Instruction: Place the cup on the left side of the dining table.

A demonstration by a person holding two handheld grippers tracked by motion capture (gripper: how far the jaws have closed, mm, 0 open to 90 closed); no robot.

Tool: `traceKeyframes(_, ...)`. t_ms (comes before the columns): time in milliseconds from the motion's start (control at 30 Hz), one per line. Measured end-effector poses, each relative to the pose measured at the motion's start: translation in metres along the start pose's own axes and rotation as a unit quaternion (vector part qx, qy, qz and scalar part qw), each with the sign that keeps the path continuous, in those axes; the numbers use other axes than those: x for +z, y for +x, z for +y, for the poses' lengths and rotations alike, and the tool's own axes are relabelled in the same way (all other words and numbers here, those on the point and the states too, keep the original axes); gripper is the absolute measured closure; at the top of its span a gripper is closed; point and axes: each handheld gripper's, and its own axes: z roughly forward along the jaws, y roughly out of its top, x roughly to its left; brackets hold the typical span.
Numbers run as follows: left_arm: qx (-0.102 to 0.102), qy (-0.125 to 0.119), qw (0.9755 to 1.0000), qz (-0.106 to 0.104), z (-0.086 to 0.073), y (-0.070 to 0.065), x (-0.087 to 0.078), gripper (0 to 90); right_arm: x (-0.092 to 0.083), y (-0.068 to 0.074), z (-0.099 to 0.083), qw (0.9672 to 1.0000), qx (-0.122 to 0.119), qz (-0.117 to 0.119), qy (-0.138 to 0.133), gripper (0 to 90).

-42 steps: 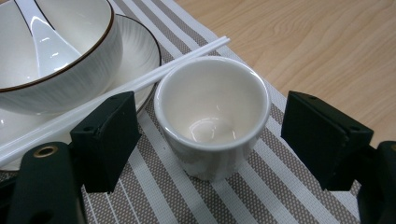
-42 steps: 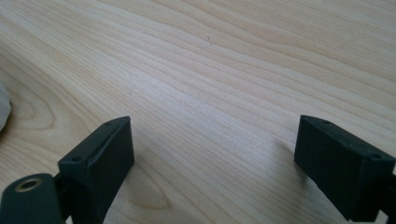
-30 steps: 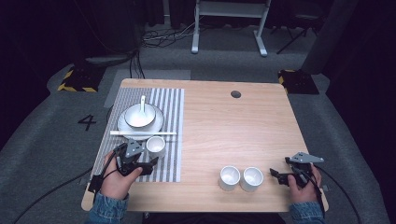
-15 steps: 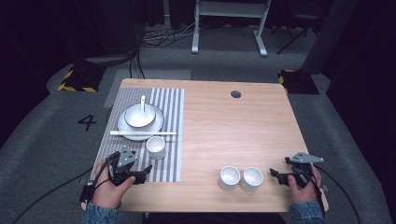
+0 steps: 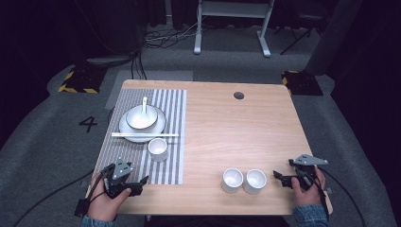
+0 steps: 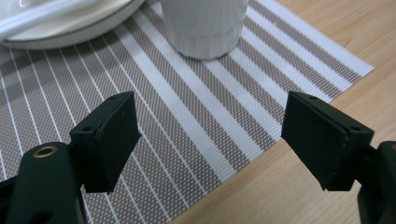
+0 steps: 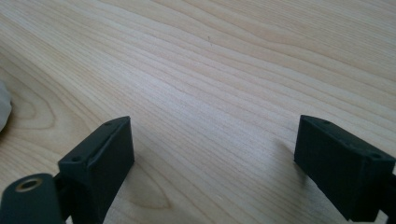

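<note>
High view: left tongs (image 5: 142, 181) spread and empty at the placemat's (image 5: 175, 137) near edge, the ribbed cup (image 5: 158, 149) standing on the mat just beyond. Right tongs (image 5: 279, 177) spread beside two cups (image 5: 243, 180) on the worktop (image 5: 236, 132). Retreat level, clear of the cup. A second earlier the left tongs were at the cup.
</note>
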Motion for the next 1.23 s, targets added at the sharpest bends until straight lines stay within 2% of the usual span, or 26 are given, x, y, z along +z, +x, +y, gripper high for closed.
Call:
traceKeyframes(167, -0.004, 0.002, 1.0000, -0.001, -0.007, 0.000, 0.003, 18.2, 0.000, 0.000, 0.000, 1.0000, 0.000, 0.000, 0.000, 12.1)
traceKeyframes(333, 0.010, 0.016, 0.9998, -0.003, -0.013, 0.003, 0.004, 15.8, 0.000, 0.000, 0.000, 1.0000, 0.000, 0.000, 0.000, 12.1)
traceKeyframes(433, 0.003, 0.014, 0.9998, -0.011, -0.015, 0.002, 0.007, 15.7, 0.000, 0.000, 0.000, 1.0000, 0.000, 0.000, 0.000, 12.1)
traceKeyframes(567, 0.001, 0.026, 0.9995, -0.015, -0.021, 0.003, 0.011, 15.7, 0.000, 0.000, 0.000, 1.0000, 0.000, 0.000, 0.000, 12.0)
traceKeyframes(633, 0.002, 0.027, 0.9996, -0.010, -0.022, 0.004, 0.013, 15.7, 0.000, 0.000, 0.000, 1.0000, 0.000, 0.000, 0.000, 12.1)
traceKeyframes(767, -0.012, 0.017, 0.9997, -0.010, -0.025, 0.005, 0.017, 15.3, 0.000, 0.000, 0.000, 1.0000, 0.000, 0.000, 0.000, 12.1)
traceKeyframes(867, -0.013, 0.017, 0.9997, -0.010, -0.025, 0.005, 0.017, 15.4, 0.000, 0.000, 0.000, 1.0000, 0.000, 0.000, 0.000, 12.1)
traceKeyframes(933, -0.022, 0.018, 0.9995, -0.014, -0.025, 0.006, 0.017, 15.2, 0.000, 0.000, 0.000, 1.0000, 0.000, 0.000, 0.000, 12.1)
traceKeyframes(1233, -0.020, 0.018, 0.9995, -0.014, -0.025, 0.005, 0.017, 14.7, 0.000, 0.000, 0.000, 1.0000, 0.000, 0.000, 0.000, 12.1)
